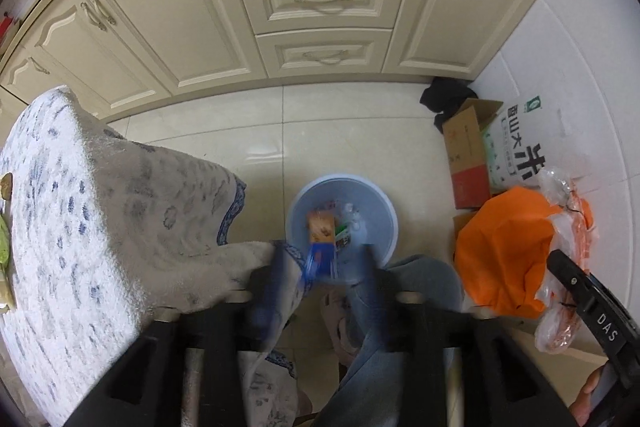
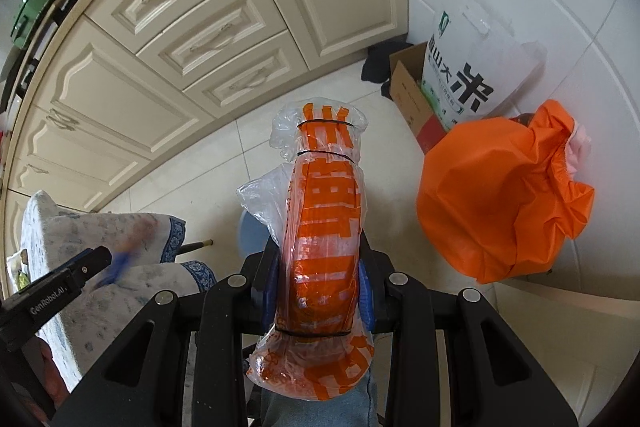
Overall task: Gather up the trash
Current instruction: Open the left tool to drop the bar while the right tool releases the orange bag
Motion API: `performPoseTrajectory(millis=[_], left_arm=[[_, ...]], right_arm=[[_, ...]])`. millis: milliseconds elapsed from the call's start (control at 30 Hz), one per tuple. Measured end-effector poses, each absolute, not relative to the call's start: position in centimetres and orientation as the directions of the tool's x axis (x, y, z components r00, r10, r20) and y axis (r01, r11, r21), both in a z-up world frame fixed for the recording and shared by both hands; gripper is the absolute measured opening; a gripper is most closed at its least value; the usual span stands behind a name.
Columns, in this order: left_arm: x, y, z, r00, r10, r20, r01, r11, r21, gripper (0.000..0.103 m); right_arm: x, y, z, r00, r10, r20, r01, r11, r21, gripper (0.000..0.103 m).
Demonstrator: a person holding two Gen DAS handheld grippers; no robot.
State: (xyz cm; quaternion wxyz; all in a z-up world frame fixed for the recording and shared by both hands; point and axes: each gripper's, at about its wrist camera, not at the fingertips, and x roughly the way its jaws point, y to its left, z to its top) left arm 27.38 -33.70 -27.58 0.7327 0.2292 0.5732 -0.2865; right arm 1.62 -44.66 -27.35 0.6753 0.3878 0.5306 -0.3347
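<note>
Two grippers point down: my right gripper is clamped on an orange-printed plastic bundle. My left gripper stands apart, a blue wrapper blurred between its fingers, above the blue bin.

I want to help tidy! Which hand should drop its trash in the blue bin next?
Right. The right gripper grips the orange plastic package; the left gripper is open above the blue bin.

The left gripper is pointing steeply down, its blurred jaws standing apart and apparently pressing on nothing. The right gripper is also pointing steeply down, its blue pads pinching an orange-printed plastic packet. A jeans-clad leg is showing below.
</note>
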Motion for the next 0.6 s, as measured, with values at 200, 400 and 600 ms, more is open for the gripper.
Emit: performPoseTrajectory(millis=[200,400,600], left_arm=[[27.6,-32.3,-26.9,0.203,-0.167,-0.965,0.666,0.746,0.011,0.054],[27.6,-30.6,-26.5,0.198,-0.161,-0.967,0.646,0.763,0.005,0.054],[27.7,-28.6,-25.6,0.203,-0.166,-0.965,0.632,0.775,0.000,0.054]], right_arm=[[2.3,-44.2,-27.7,0.207,-0.028,-0.978,0.855,0.491,0.167,0.032],[3.6,-43.5,-27.7,0.207,-0.015,-0.978,0.836,0.523,0.169,0.032],[6.0,-42.3,-27.3,0.225,-0.004,-0.974,0.795,0.579,0.181,0.032]])
